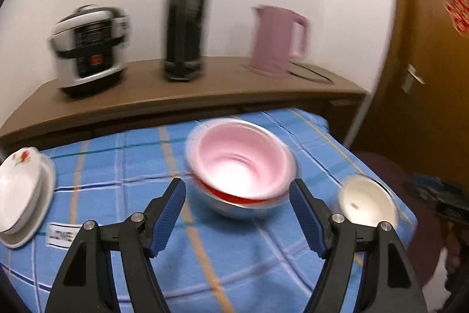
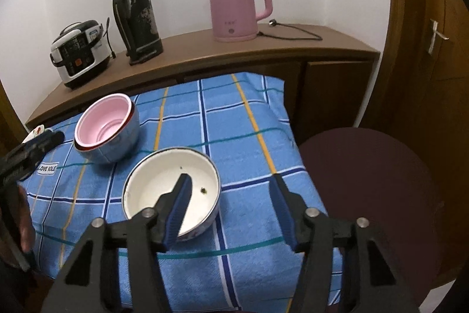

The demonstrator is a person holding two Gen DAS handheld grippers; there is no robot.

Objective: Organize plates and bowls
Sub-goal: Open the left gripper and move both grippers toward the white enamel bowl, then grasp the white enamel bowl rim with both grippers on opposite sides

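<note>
A pink bowl nested in a red one and a metal one forms a stack [image 1: 240, 163] on the blue checked cloth. My left gripper [image 1: 237, 188] hangs open just in front of this stack, holding nothing; the view is blurred. A white enamel bowl [image 2: 146, 189] sits nearer the front right, also seen as the white bowl [image 1: 366, 201]. My right gripper [image 2: 231, 179] is open astride its right rim: the left finger [image 2: 180, 201] is over the inside, the right one outside, and neither pad presses on it. White flowered plates [image 1: 20, 192] lie stacked at the far left.
A wooden sideboard [image 2: 205, 60] behind the table carries a rice cooker [image 2: 79, 55], a black thermos [image 2: 134, 11] and a pink kettle [image 2: 234, 8] with its cord. A dark round stool [image 2: 366, 195] stands right of the table, and a wooden door [image 2: 425, 49] is beyond.
</note>
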